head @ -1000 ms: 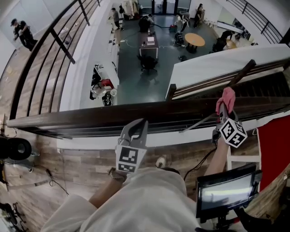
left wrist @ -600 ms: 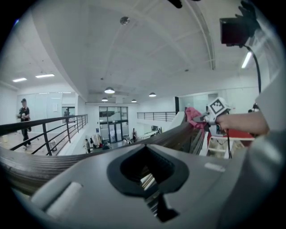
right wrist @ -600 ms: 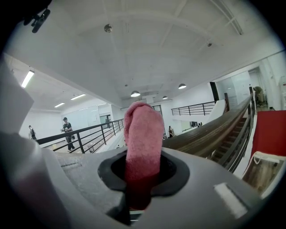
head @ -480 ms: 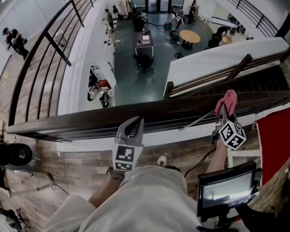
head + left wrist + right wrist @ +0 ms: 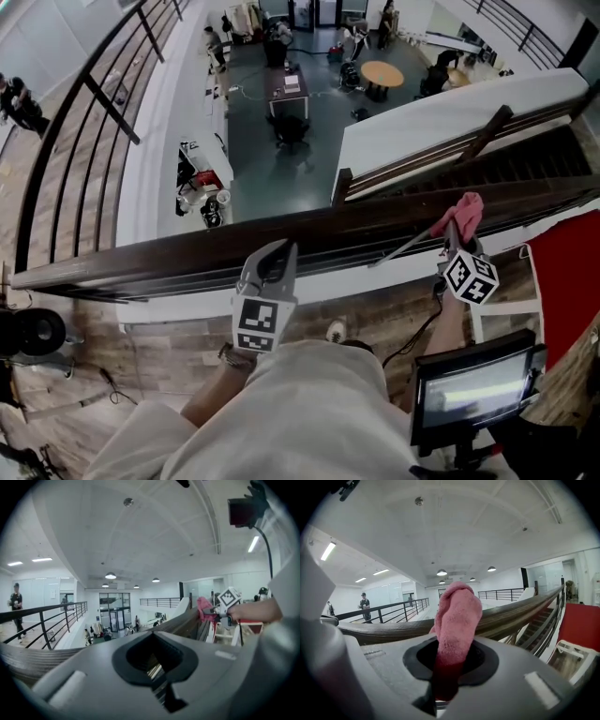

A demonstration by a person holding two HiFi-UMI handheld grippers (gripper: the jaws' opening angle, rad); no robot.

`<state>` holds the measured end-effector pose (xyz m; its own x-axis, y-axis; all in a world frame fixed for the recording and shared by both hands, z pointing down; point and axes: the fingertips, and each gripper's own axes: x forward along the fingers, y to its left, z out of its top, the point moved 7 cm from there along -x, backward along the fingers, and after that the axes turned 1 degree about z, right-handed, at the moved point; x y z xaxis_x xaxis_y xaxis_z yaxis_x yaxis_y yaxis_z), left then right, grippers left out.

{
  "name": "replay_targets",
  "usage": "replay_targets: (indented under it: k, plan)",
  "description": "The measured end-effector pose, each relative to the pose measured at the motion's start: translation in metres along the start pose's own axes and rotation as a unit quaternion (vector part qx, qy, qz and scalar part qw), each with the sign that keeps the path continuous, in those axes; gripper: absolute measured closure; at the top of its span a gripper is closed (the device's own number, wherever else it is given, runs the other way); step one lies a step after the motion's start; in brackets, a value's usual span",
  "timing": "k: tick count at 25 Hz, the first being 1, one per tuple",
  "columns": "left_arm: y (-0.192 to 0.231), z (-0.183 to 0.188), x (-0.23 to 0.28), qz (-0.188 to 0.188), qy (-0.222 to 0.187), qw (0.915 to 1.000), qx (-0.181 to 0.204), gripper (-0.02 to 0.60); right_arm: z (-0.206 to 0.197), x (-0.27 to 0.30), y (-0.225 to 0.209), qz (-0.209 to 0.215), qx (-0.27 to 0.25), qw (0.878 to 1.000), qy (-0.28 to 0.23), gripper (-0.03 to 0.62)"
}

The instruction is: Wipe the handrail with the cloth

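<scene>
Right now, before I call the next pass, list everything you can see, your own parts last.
handrail: one, dark brown, across the view ahead of both grippers
cloth: one, pink, in the right gripper's jaws, up at the handrail
black railing: one, upper left
round table: one, tan, on the floor below
screen: one, lit, black frame, lower right
red panel: one, far right
left gripper: one, grey, jaws together, holding nothing, just short of the handrail
right gripper: one, grey, jaws closed on the cloth
</scene>
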<state>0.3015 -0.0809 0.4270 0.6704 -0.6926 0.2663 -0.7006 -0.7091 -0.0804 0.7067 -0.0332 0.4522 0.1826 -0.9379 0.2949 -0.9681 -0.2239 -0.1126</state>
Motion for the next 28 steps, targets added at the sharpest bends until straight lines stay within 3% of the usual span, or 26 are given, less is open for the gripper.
replay_targets:
  k: [7,16,28]
  plan:
    - [0.0,0.002,-0.001,-0.012,-0.006,0.9999,0.004,0.574,-0.002,0.0,0.0,-0.016,-0.024,1.0,-0.003,0.523]
    - [0.018,0.0,-0.011,-0.001,-0.009,1.0,-0.001,0.574,-0.005,-0.002,0.018,-0.03,-0.02,0.999,-0.018,0.526]
    - [0.02,-0.005,-0.016,-0.017,-0.009,0.9998,-0.002,0.574,-0.008,-0.005,0.026,-0.04,-0.006,0.999,-0.027,0.526]
